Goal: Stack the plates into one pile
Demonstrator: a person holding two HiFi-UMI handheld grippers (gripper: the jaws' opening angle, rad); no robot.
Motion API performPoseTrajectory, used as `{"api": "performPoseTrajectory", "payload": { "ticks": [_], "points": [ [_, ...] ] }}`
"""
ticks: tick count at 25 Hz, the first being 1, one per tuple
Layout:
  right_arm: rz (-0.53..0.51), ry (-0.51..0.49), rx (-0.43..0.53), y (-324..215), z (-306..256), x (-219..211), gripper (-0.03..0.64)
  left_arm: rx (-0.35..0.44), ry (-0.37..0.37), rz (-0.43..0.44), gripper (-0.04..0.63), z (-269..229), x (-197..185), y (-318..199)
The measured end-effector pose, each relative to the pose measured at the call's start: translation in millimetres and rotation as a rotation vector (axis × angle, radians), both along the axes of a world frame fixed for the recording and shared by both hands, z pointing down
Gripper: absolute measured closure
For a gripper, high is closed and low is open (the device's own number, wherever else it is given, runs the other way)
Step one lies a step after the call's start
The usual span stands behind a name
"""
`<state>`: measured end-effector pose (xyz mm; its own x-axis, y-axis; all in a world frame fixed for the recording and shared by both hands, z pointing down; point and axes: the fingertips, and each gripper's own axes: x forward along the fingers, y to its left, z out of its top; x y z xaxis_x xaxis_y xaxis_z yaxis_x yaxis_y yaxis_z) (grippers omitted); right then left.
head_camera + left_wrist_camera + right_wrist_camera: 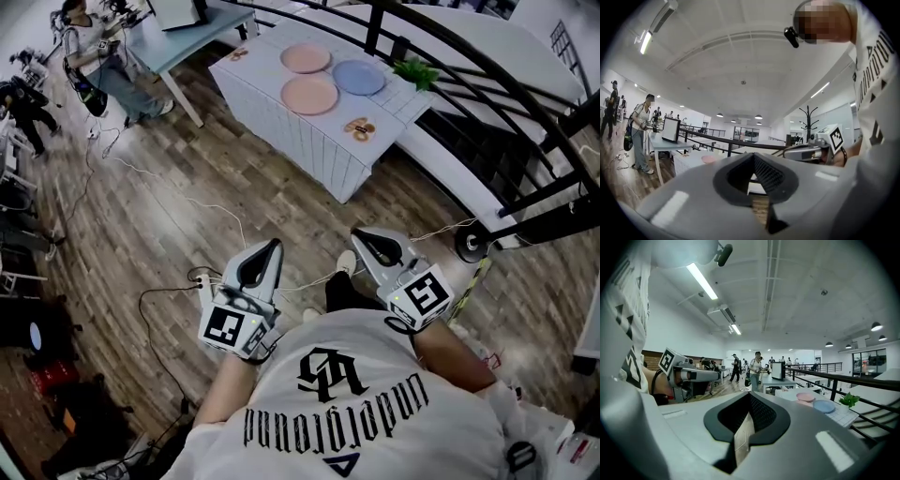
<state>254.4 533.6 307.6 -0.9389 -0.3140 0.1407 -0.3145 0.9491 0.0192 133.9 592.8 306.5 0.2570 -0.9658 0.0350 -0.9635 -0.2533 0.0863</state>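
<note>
A white slatted table [272,127] stands well ahead of me. On it, unstacked, lie a far round pink plate [306,58], a near round pink plate [309,94] and a round blue plate [359,77]. My left gripper [274,245] and right gripper [362,236] have their jaws pressed together, empty.

The person wears a white short-sleeved T-shirt [375,422] printed with black lettering and a black emblem, dark trousers [342,292] and a pale shoe [346,263]. The left gripper [270,251] and the right gripper [367,242] are pale grey shells, each with a dark ribbed lining around its jaws. At the rear of each sits a white cube with black square markers, the left cube [230,326] and the right cube [429,294]. A dark band [399,324] rings the wrist behind the right cube.
</note>
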Motion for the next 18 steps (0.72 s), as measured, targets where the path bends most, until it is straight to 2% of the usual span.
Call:
{"api": "performPoseTrajectory", "payload": {
  "ticks": [9, 18],
  "points": [
    [0.001, -0.016, -0.048, -111, 9, -19, 0.617, -0.050, -0.003, 0.009, 0.546, 12, -15, -107],
    [0.013, -0.022, -0.085, -240, 6, 1, 0.617, -0.068, -0.056, 0.073, 0.546, 1, 8, -245]
  ]
}}
